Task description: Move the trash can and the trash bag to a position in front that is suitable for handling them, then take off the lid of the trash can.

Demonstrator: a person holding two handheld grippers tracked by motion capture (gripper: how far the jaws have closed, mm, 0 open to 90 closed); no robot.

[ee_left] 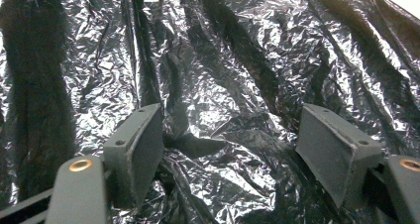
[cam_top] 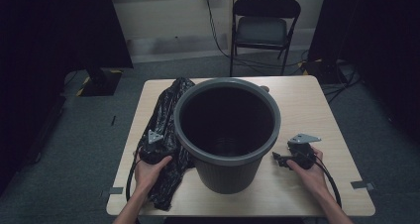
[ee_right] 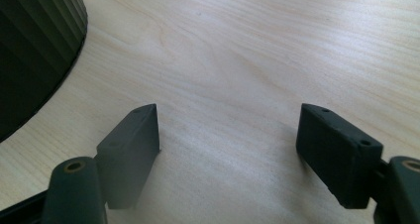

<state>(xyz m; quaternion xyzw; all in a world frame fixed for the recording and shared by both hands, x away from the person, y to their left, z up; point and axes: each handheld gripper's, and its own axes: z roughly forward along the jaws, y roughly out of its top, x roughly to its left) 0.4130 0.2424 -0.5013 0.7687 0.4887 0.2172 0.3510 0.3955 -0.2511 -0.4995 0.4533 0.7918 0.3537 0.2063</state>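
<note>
Lying crumpled along the left side of the worktop point(cam_top: 297, 105), the black plastic bag point(cam_top: 168, 115) stretches from the far edge toward you and presses up against the bin point(cam_top: 228, 135) on its left flank. Your left gripper point(cam_top: 151, 152) sits right over the near part of that bag; in the left gripper view the shiny creased bag point(ee_left: 223, 75) spreads under and ahead of the jaws, which stand wide apart with nothing pinched between them. Whether the pads touch the plastic is hard to tell.

The round grey bin stands upright in the middle of the worktop, its mouth open toward the camera and its inside dark. Your right gripper point(cam_top: 285, 157) rests on the other side of the bin, near its base but apart from it, and points toward it. In the right gripper view your right gripper point(ee_right: 228, 135) has its jaws spread too, with bare pale wood between them and the ribbed wall of the bin point(ee_right: 34, 50) at the left edge.

Beyond the worktop a folding chair point(cam_top: 265, 26) stands against the wall.
</note>
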